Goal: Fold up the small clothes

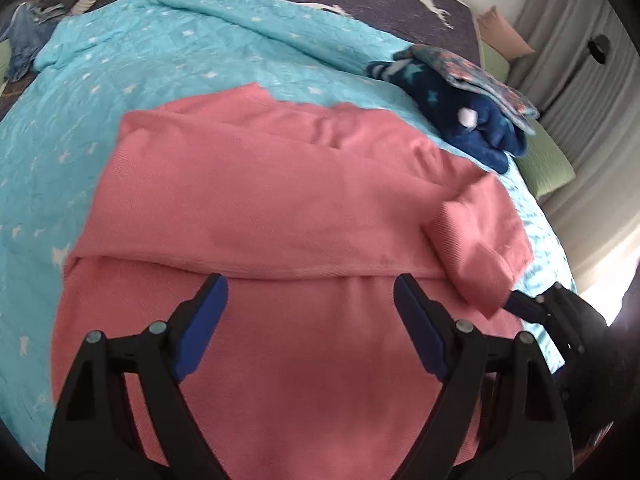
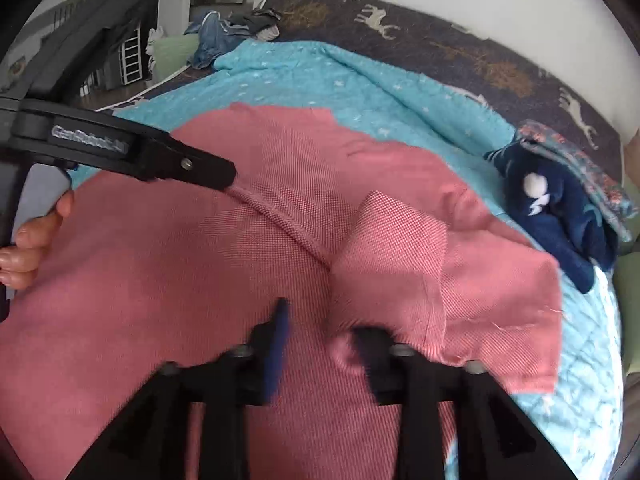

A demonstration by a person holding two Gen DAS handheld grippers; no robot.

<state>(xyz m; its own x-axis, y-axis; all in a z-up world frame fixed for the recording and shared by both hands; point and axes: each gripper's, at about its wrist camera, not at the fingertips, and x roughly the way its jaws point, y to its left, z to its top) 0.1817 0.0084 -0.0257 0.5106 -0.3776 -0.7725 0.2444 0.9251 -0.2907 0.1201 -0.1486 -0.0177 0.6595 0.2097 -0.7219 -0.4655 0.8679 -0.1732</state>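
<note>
A pink knit garment [image 1: 280,200] lies spread on the turquoise star quilt [image 1: 60,140] of the bed, filling the centre of both views. A navy star-print fleece piece [image 1: 460,120] sits on a floral folded cloth [image 1: 480,76] at upper right; crumpled clothes [image 2: 224,32] lie upper left. The left gripper [image 1: 308,312] stands wide above the pink fabric, empty. The right gripper [image 2: 320,332] is blurred, jaws parted; whether it pinches the sleeve cannot be told.

The pink garment [image 2: 248,248] is matt knit cloth with a fine ribbed weave. Under it lies a quilted, stitched blue blanket [image 1: 224,56] (cotton-like, matt). Far right, a navy fleece [image 2: 560,216] looks plush.
</note>
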